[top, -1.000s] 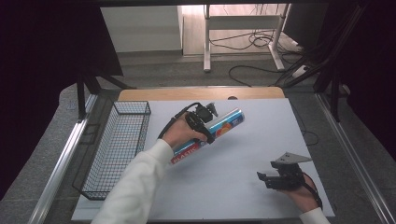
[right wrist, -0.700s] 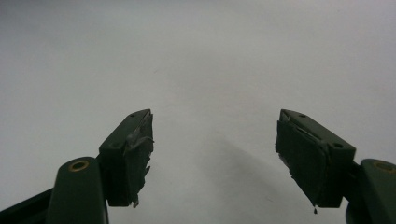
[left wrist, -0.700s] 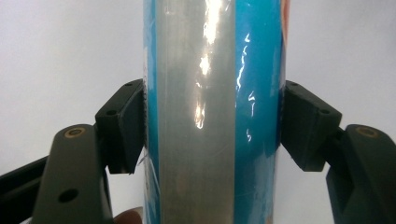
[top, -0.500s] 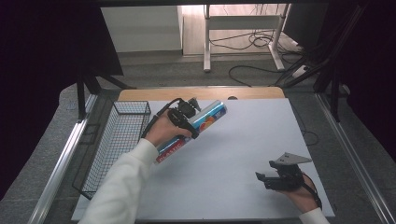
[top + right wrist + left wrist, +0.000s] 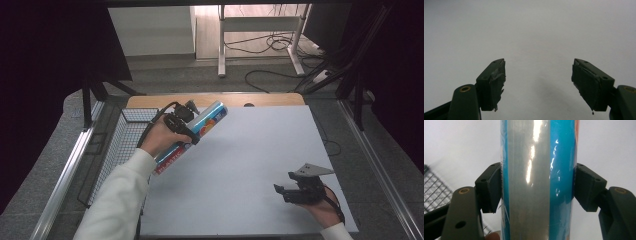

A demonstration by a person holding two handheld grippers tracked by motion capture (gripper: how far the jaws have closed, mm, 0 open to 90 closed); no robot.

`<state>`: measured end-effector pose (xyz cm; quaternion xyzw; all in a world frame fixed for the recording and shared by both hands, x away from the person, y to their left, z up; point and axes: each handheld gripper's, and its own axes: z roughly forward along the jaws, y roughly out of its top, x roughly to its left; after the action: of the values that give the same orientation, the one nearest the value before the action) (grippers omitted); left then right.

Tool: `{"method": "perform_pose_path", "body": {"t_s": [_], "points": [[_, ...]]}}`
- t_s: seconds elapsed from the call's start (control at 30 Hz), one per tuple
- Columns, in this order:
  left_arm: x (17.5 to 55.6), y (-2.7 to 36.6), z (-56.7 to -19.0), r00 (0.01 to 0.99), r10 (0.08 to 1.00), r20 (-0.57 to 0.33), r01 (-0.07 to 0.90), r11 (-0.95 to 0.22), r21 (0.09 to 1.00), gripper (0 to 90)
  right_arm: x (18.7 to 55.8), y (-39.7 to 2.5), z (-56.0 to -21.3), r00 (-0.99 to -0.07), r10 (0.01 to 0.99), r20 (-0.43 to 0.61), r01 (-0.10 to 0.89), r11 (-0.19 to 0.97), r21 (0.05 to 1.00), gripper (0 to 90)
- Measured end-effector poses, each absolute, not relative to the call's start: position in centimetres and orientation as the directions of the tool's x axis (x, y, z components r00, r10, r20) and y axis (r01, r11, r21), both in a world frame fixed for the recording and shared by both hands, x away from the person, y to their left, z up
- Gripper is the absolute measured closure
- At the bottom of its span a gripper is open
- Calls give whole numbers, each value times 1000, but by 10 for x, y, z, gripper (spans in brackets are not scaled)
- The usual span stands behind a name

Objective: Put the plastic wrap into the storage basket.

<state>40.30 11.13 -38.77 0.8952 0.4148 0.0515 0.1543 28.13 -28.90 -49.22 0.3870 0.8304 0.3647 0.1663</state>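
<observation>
A long blue and silver roll in shiny plastic wrap (image 5: 200,127) is held up over the table's left side, slanting from lower left to upper right. My left gripper (image 5: 182,127) is shut on its middle. In the left gripper view the roll (image 5: 537,180) runs upright between the two black pads (image 5: 489,186), which press on both its sides. My right gripper (image 5: 287,192) rests low at the table's front right, open, with its jaws apart over bare white surface (image 5: 537,82) and nothing between them.
A black wire basket (image 5: 117,150) stands along the left edge of the white table (image 5: 260,150), just left of the held roll; its mesh (image 5: 435,195) shows in the left gripper view. Cables and a desk frame (image 5: 260,30) lie on the floor beyond the table.
My left gripper has carried the roll leftward and slightly away, from the table's middle toward the wire basket. The right gripper has stayed in place, open.
</observation>
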Motion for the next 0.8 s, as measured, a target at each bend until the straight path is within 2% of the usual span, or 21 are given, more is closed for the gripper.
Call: {"method": "perform_pose_path", "body": {"t_s": [0.5, 0.8], "points": [[397, 150, -377, 609, 791, -56, 760, -563, 324, 316, 281, -289, -491, -643, 766, 3, 518, 432, 738, 277], [392, 180, -380, 549, 834, -49, 802, -510, 309, 315, 280, -288, -491, -644, 765, -3, 515, 437, 738, 277]]}}
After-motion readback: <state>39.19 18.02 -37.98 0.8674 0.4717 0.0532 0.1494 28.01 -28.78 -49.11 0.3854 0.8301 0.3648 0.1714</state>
